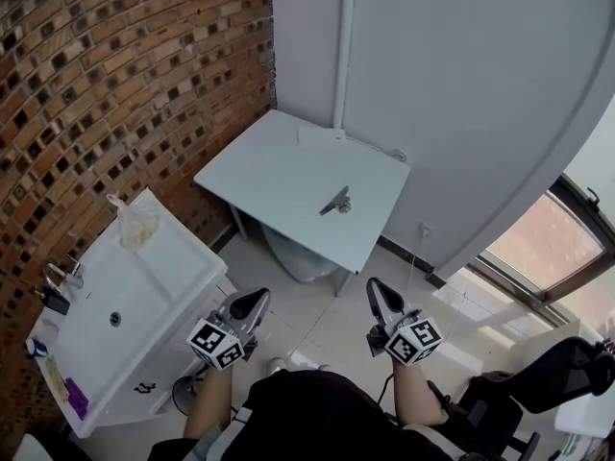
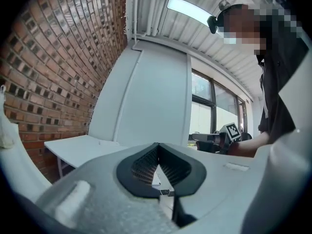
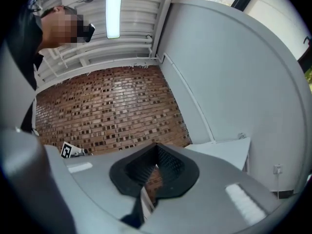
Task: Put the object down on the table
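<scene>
A small grey and dark object (image 1: 336, 201) lies on the white table (image 1: 279, 176), near its right edge. Both grippers hang well short of the table, over the floor in front of the person. My left gripper (image 1: 259, 299) is shut with nothing between its jaws, and its tips meet in the left gripper view (image 2: 157, 147). My right gripper (image 1: 375, 287) is likewise shut and empty (image 3: 156, 157). The table edge (image 2: 78, 147) shows in the left gripper view, with the right gripper's marker cube (image 2: 232, 129) beyond. The table corner (image 3: 224, 150) shows in the right gripper view.
A white washbasin (image 1: 144, 286) with a tap (image 1: 60, 277) stands at the left against the brick wall (image 1: 125, 75), a plastic bag (image 1: 135, 224) on its corner. A flat white item (image 1: 322, 136) lies at the table's back. A black chair (image 1: 567, 373) is at lower right.
</scene>
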{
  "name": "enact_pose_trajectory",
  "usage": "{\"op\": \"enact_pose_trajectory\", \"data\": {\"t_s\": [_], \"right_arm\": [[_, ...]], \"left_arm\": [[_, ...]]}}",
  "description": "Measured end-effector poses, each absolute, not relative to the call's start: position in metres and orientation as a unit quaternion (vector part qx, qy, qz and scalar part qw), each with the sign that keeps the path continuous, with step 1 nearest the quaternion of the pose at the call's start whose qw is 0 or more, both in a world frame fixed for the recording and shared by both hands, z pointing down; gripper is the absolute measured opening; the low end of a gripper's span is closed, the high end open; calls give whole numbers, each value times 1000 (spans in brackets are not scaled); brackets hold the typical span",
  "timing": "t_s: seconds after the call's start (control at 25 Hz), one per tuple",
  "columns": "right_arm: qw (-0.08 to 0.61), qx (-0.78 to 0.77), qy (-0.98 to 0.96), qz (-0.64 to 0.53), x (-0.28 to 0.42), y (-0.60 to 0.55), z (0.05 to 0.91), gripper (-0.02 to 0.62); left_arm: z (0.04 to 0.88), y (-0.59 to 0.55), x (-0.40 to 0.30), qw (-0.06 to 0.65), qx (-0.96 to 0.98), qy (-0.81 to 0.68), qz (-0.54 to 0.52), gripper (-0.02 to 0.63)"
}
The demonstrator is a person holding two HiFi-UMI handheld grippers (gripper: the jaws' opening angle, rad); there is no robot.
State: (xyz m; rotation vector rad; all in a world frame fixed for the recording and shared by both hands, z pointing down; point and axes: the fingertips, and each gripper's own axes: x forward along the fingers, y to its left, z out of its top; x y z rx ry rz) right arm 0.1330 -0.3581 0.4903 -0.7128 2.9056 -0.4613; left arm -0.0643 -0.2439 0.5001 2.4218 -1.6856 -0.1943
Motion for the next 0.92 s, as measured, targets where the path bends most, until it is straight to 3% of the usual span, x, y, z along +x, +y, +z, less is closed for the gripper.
{"op": "enact_pose_trajectory", "data": {"t_s": [0.92], "right_arm": [[72,-313,938,-129,157,-377,481,6]], "left_arm": [[481,-282,-75,74,851,-515,-80,2]]}}
